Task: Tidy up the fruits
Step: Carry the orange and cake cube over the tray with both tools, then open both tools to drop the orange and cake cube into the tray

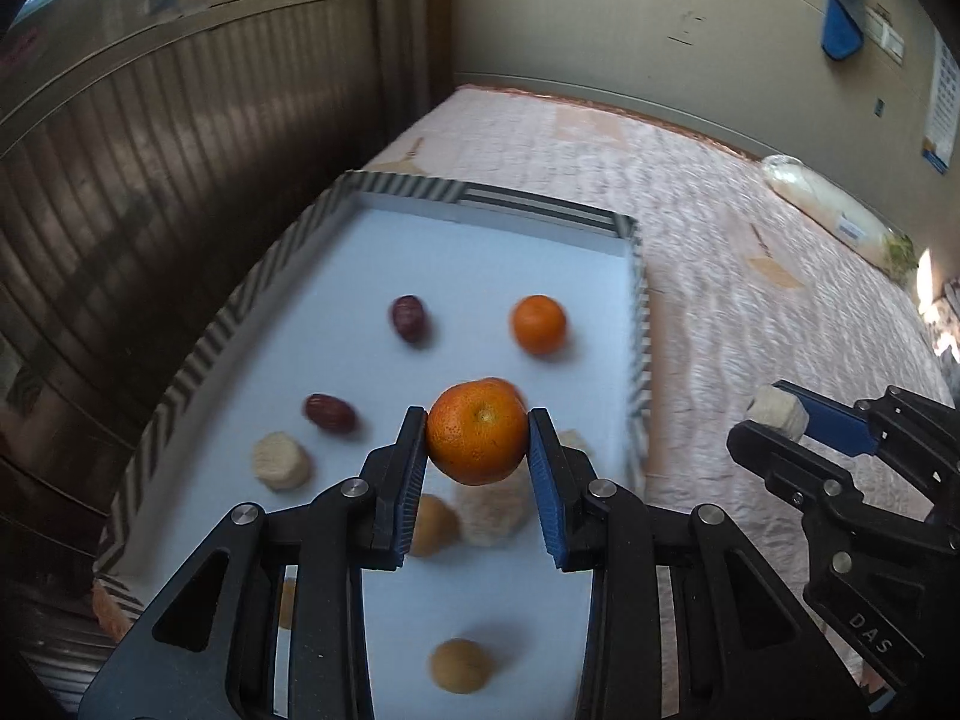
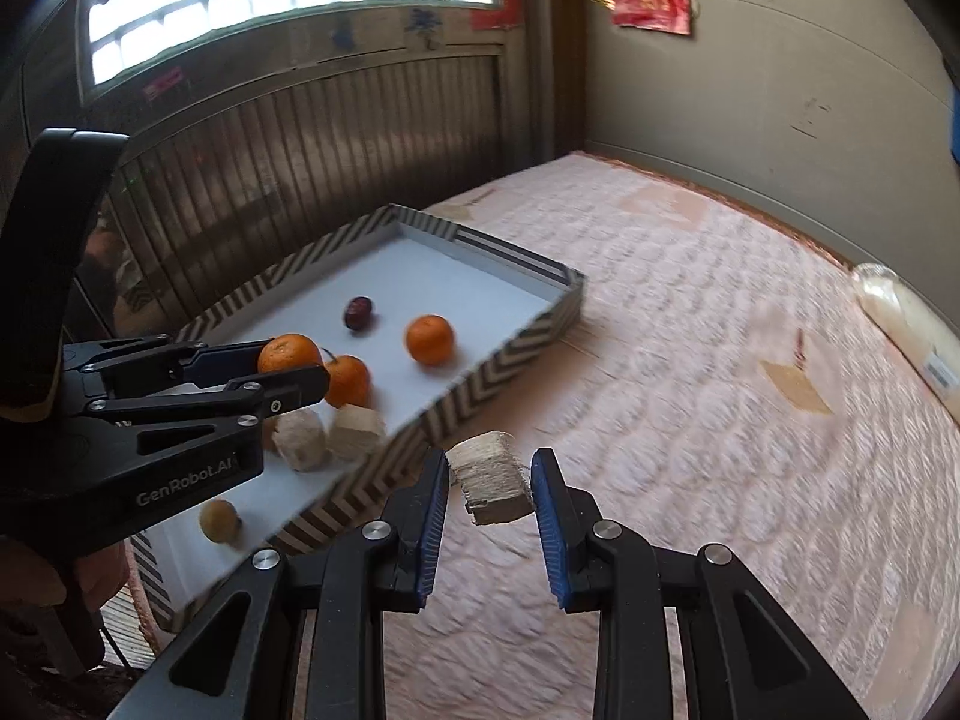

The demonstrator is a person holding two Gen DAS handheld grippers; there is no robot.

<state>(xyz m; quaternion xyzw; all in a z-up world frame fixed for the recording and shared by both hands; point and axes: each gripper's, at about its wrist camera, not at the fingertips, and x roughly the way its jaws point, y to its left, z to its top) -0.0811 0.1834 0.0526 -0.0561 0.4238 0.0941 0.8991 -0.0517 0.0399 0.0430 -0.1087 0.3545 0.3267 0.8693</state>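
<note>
Orange and dimpled, a round mandarin (image 1: pixel 478 432) is sitting clamped between the blue ribbed pads of the left gripper (image 1: pixel 478 435) in the left wrist view, hanging above the white floor of a shallow tray with a black-and-white chevron rim (image 1: pixel 198 354). Below it are lying a second orange mandarin (image 1: pixel 538 324), two dark red dates (image 1: pixel 410 318), a pale cut cylinder of fibrous stalk (image 1: pixel 281 461) and tan round fruits (image 1: pixel 461 665). The grip across the mandarin's widest part is probably keeping it from rolling out. At the right edge, the right gripper (image 1: pixel 774 414) is holding a pale chunk over the pink quilted bedspread (image 1: pixel 750 300).

In the right wrist view, the right gripper (image 2: pixel 491 477) is closing narrowly on that pale fibrous block (image 2: pixel 489 480), outside the tray (image 2: pixel 510 330) and above the bedspread (image 2: pixel 690 360). The left gripper (image 2: pixel 294 369) is carrying its mandarin (image 2: pixel 288 353) over the tray, near another mandarin (image 2: pixel 347 381). Both pieces seem to be in transit, sorted by kind.
</note>
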